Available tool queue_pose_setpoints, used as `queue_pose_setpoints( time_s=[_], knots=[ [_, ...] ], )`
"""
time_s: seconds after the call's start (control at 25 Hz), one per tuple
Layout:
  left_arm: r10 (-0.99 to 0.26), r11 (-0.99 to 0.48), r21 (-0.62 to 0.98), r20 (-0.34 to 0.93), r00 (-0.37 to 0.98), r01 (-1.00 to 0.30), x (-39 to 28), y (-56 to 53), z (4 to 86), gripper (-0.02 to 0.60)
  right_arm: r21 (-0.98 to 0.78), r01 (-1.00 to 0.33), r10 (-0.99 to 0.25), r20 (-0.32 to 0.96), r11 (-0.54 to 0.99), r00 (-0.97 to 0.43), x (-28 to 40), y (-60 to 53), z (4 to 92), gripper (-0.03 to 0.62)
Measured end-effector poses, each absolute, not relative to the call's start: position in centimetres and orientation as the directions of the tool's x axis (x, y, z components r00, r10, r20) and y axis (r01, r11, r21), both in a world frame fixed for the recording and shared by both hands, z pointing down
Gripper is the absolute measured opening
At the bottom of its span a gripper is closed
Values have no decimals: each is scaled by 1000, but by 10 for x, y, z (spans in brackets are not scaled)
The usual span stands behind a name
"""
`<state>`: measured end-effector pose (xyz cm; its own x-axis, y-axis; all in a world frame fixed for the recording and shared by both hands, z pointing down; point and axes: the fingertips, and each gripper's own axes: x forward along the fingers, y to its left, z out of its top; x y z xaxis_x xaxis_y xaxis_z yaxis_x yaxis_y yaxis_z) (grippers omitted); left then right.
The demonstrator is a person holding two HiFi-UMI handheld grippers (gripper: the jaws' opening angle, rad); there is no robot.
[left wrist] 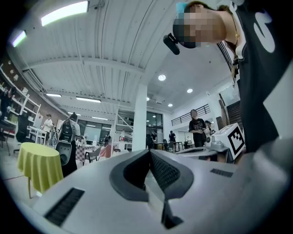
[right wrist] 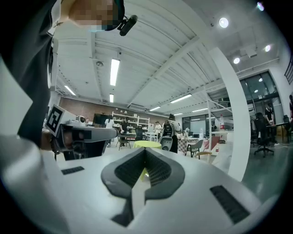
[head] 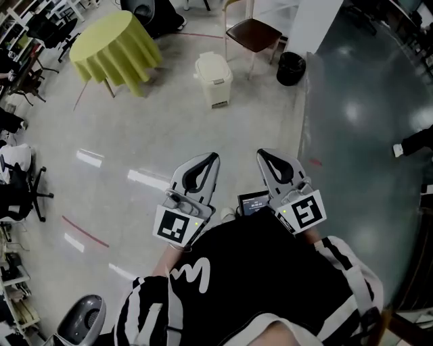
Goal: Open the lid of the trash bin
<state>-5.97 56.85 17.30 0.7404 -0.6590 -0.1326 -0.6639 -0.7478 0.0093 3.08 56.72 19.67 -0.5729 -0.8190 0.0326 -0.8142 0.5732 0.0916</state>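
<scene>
A cream trash bin (head: 214, 80) stands on the floor well ahead of me, its lid down. Both grippers are held close to my body, pointing forward, far short of the bin. My left gripper (head: 213, 159) is shut with nothing between its jaws; in the left gripper view its dark pads (left wrist: 160, 170) meet. My right gripper (head: 261, 155) is shut and empty too, and its pads (right wrist: 153, 168) press together in the right gripper view. I cannot pick out the bin in either gripper view.
A round table with a yellow-green cloth (head: 115, 46) stands left of the bin. A brown chair (head: 252, 34) and a small black bin (head: 291, 67) stand to its right beside a white pillar (head: 318, 20). Office chairs (head: 20, 182) line the left edge. Several people (left wrist: 198, 128) stand far off.
</scene>
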Motion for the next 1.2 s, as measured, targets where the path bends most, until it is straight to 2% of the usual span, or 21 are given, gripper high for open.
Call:
queue_pose_setpoints(
  time_s=[0.72, 1.2],
  knots=[
    [-656, -752, 40, -143, 741, -658, -66, 575, 174, 8, 87, -843, -847, 0, 530, -532, 30, 576, 187, 9],
    [-684, -725, 21, -133, 717, -688, -62, 538, 175, 8, 72, -833, -835, -15, 548, -551, 42, 533, 191, 9]
  ],
)
